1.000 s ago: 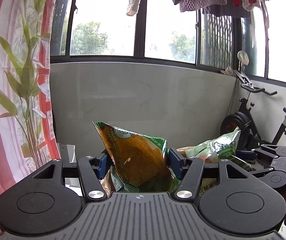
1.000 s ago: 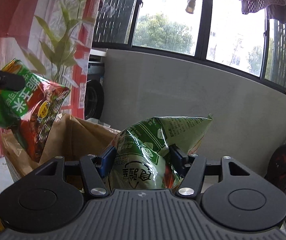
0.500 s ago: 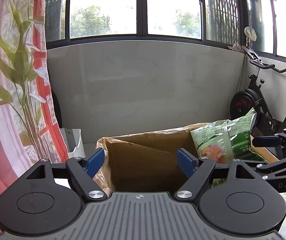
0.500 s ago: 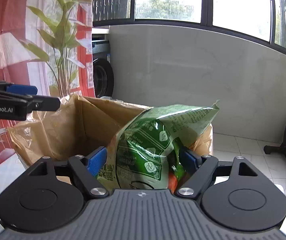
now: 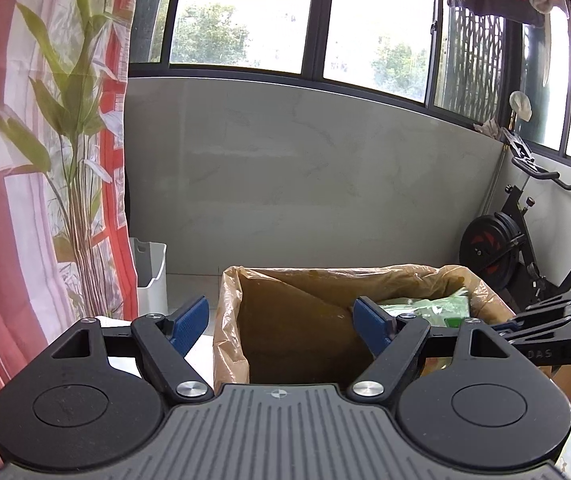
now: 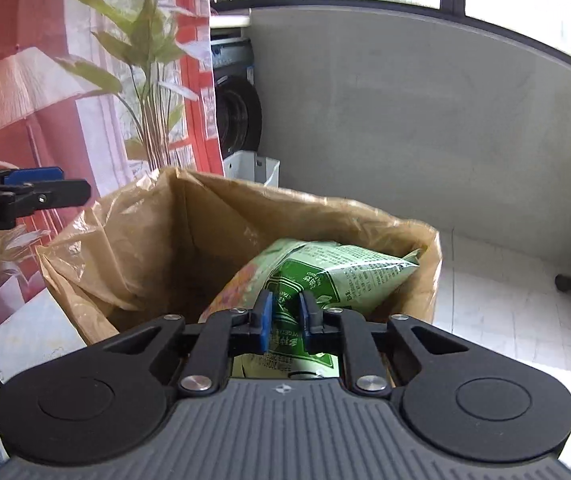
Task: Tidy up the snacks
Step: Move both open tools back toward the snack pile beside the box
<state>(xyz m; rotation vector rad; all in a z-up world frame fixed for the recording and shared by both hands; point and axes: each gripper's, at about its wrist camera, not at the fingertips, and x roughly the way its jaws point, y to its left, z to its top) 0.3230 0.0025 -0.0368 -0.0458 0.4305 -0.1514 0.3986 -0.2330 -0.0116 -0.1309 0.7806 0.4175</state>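
The right gripper (image 6: 284, 314) pinches the green snack bag (image 6: 325, 276) low inside the lined box (image 6: 133, 236) for release there, while the left gripper (image 5: 281, 322) hovers wide apart and empty above it.

Matt black plastic on left gripper (image 5: 279, 322), ribbed grey housing, blue rubbery pads (image 5: 189, 318), bright metal pivot pins. Same finish on right gripper (image 6: 283, 316). Thin, crinkled, translucent brown plastic liner (image 6: 97, 240) over cardboard box (image 5: 285, 316), dull brown inside. Glossy printed green foil on snack bag (image 6: 341, 276), creased. Smooth pale marbled wall panel (image 5: 305, 180), faint sheen. Soft printed cloth curtain (image 5: 25, 200). White glossy floor tiles (image 6: 497, 300).
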